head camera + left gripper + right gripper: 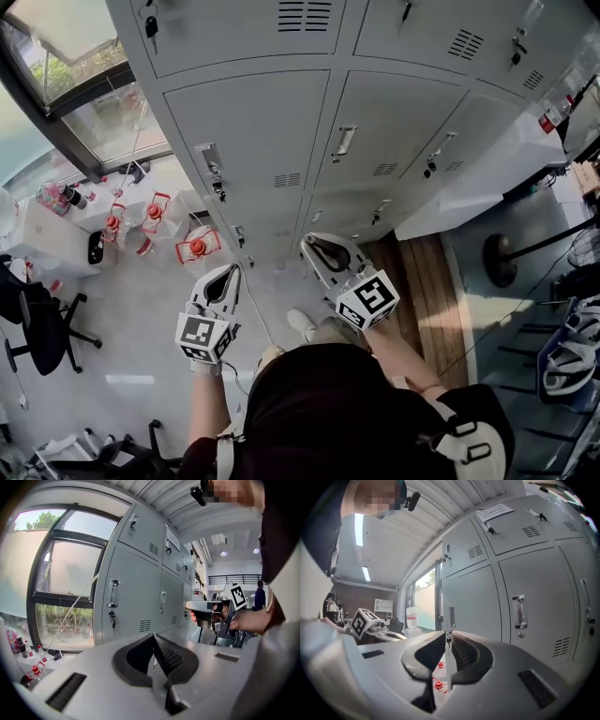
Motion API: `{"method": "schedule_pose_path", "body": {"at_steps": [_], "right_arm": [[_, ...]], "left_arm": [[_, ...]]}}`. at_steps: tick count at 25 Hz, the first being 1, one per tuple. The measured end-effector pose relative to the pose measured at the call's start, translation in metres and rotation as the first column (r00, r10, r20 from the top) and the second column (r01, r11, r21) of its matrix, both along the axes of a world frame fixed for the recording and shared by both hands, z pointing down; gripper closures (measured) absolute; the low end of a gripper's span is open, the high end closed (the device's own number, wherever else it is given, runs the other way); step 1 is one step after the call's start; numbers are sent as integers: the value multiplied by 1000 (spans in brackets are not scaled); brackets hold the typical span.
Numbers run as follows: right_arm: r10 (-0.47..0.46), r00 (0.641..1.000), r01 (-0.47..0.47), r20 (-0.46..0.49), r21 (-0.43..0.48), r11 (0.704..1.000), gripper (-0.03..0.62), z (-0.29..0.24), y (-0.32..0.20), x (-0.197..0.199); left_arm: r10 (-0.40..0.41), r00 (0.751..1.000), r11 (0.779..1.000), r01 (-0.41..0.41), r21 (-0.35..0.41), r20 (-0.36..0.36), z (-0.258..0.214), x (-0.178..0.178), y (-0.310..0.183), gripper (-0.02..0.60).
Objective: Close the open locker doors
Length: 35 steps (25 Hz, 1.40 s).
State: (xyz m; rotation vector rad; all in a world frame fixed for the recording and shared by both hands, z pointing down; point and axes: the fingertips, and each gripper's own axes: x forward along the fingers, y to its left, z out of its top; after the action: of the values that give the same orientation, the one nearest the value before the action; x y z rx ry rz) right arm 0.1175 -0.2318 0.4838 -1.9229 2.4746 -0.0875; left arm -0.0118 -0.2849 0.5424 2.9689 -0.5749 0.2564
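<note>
Grey lockers (253, 122) fill the top of the head view, and their doors lie flush across the left and middle. At the right a pale door panel (478, 183) stands swung out from the lower row. My left gripper (223, 274) hangs in front of the lockers, shut and empty. The right gripper (319, 246) is beside it, nearer the lockers, its tips together with nothing held. In the left gripper view the left gripper (153, 637) faces a closed door (131, 597) with a key in its lock. The right gripper (447, 634) points along closed doors (534, 602).
Red-capped bottles (155, 211) stand on a white surface at the left, below a window (84, 84). A black office chair (37, 323) is at the far left. A wooden floor strip (422, 281), a round stand base (497, 258) and helmets (572, 347) lie to the right.
</note>
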Motion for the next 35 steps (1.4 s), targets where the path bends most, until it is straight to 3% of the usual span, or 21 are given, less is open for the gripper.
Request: {"method": "schedule_pose_path", "body": {"at_steps": [10,35], "right_arm": [[4,1000,-4,-3,-12,1000,541,9,19,8],[-11,1000,11,27,-17,1000,540,8,17,16]], "left_arm": [[55,998,998,-55,5,1,2,21,12,574],[41,999,999,-41,-3,-11,2,28,12,574]]}}
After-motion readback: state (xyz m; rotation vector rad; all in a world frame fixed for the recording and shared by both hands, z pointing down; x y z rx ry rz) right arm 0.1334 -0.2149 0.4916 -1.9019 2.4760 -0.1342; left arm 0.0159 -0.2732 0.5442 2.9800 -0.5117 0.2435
